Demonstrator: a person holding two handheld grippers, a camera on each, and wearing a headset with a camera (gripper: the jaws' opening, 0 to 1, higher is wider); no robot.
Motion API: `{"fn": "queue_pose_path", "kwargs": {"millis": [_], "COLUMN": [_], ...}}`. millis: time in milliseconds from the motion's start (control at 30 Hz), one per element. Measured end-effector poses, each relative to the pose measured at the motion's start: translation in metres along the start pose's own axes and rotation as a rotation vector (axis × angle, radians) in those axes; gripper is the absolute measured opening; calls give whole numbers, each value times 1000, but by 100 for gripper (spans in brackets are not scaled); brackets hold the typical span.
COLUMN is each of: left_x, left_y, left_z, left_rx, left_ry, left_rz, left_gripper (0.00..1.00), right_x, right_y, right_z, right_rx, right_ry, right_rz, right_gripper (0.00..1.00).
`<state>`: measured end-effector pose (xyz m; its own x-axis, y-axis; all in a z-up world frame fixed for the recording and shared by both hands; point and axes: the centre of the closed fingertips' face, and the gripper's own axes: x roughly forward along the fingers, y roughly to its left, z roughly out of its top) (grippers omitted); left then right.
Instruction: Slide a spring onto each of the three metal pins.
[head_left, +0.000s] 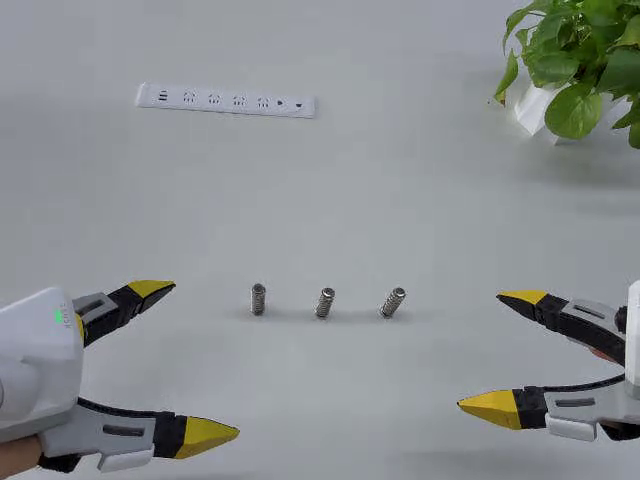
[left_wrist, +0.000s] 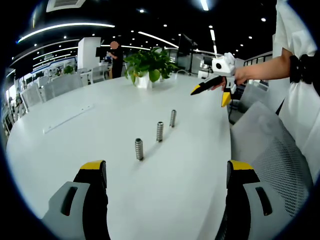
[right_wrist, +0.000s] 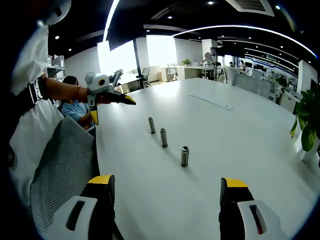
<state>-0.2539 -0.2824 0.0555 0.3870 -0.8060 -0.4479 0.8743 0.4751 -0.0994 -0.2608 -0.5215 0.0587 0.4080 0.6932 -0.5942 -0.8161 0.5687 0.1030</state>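
While the left tongs (head_left: 203, 358) and the right tongs (head_left: 481, 350) hover low over the near part of the white worktop (head_left: 400, 200), the task's pieces stand in a row between them, a little farther away. Both tongs are spread wide and both hold nothing.

The left spring (head_left: 258, 298) stands upright. The middle spring (head_left: 325, 302) leans a little to the right, and the right spring (head_left: 393, 302) leans more. Each one seems to sit on its pin already, but the pins are hidden inside the coils, so I cannot say this for sure. If it is so, the task looks finished or nearly finished.

The risk now, I think, is in any new touch. The pieces are thin and seem to stand free on a smooth surface, so a yellow tip coming in from the side could tip one over. The leaning right one would probably fall first, and a fallen piece may roll into its neighbour.

A power strip (head_left: 225, 100) lies far left and a plant (head_left: 580, 50) stands far right, both well apart from the row.
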Motion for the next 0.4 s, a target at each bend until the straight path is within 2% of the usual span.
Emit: {"fn": "queue_pose_path", "kwargs": {"millis": [400], "left_x": [-1], "left_y": [0], "left_z": [-1], "left_rx": [0], "left_ry": [1], "left_rz": [1], "left_gripper": [99], "right_x": [1], "right_y": [2], "right_z": [2], "right_rx": [-4], "right_ry": [0], "right_rz": [3], "right_gripper": [86]}}
